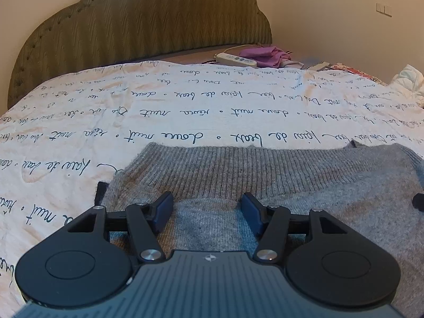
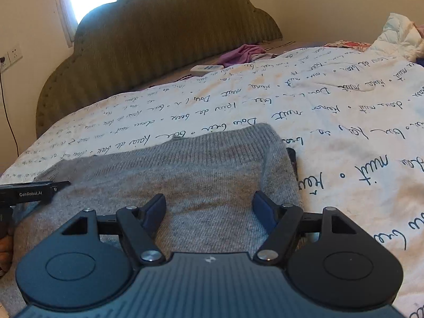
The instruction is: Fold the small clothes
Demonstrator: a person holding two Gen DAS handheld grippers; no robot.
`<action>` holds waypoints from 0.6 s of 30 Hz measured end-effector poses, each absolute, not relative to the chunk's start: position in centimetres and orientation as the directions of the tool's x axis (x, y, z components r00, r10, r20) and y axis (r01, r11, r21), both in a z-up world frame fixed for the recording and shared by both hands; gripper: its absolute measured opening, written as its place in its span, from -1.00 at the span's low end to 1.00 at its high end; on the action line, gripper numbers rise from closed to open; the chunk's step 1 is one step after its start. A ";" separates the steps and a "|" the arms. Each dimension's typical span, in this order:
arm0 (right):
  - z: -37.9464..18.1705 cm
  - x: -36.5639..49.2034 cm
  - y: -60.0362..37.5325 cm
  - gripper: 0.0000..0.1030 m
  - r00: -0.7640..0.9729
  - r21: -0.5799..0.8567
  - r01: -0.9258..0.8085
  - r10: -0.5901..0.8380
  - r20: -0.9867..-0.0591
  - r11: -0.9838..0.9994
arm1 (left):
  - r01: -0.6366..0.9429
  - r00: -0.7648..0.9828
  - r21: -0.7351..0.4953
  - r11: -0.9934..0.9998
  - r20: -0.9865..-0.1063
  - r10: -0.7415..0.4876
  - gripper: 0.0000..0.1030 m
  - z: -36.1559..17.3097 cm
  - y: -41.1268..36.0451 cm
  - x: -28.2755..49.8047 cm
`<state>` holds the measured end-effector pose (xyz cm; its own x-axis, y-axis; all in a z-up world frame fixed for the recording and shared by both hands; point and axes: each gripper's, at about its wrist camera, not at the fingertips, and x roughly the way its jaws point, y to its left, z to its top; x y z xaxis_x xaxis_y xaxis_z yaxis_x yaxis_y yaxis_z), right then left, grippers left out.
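A grey knitted sweater (image 1: pixel 265 175) lies flat on the white bedspread with script writing (image 1: pixel 185 100); its ribbed hem faces the headboard. My left gripper (image 1: pixel 207 198) is open and empty, hovering low over the sweater's left part. My right gripper (image 2: pixel 209 200) is open and empty over the sweater (image 2: pixel 185 164) near its right edge. The left gripper's body shows at the left edge of the right wrist view (image 2: pixel 31 192). A dark edge peeks out from under the sweater at its sides (image 2: pixel 291 159).
A green padded headboard (image 1: pixel 145 26) stands at the far end. A white power strip (image 1: pixel 235 59) and a purple garment (image 1: pixel 265 54) lie by it. A pale blue-white bundle (image 2: pixel 400 34) and floral fabric (image 2: pixel 347 44) lie at the far right.
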<state>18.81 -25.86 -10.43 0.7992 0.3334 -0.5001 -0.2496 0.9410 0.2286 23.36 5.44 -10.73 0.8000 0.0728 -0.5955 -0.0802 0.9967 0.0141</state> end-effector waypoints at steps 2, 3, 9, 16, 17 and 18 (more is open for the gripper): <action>-10.5 18.8 -25.9 0.42 0.800 0.229 -0.249 0.333 -0.499 0.941 | -0.081 0.801 0.015 0.997 -0.594 0.074 0.22 -10.6 5.4 23.2; -10.5 18.8 -25.9 0.42 0.800 0.232 -0.249 0.335 -0.499 0.940 | -0.080 0.804 0.013 0.997 -0.590 0.072 0.23 -10.4 5.5 23.0; -10.6 18.5 -26.4 0.42 0.799 0.261 -0.251 0.352 -0.487 0.932 | -0.138 0.873 -0.155 0.978 -0.485 0.046 0.38 -5.7 9.1 15.7; -10.6 18.5 -26.5 0.45 0.798 0.275 -0.254 0.361 -0.482 0.927 | -0.284 0.867 -0.485 0.827 -0.499 0.004 0.59 -6.9 12.5 3.7; -10.6 18.5 -26.5 0.45 0.798 0.276 -0.253 0.361 -0.482 0.927 | -0.310 0.853 -0.527 0.791 -0.522 -0.014 0.58 -7.8 12.5 2.8; -10.6 18.5 -26.5 0.45 0.798 0.275 -0.254 0.361 -0.482 0.927 | -0.328 0.845 -0.572 0.752 -0.534 -0.038 0.57 -8.7 12.6 2.2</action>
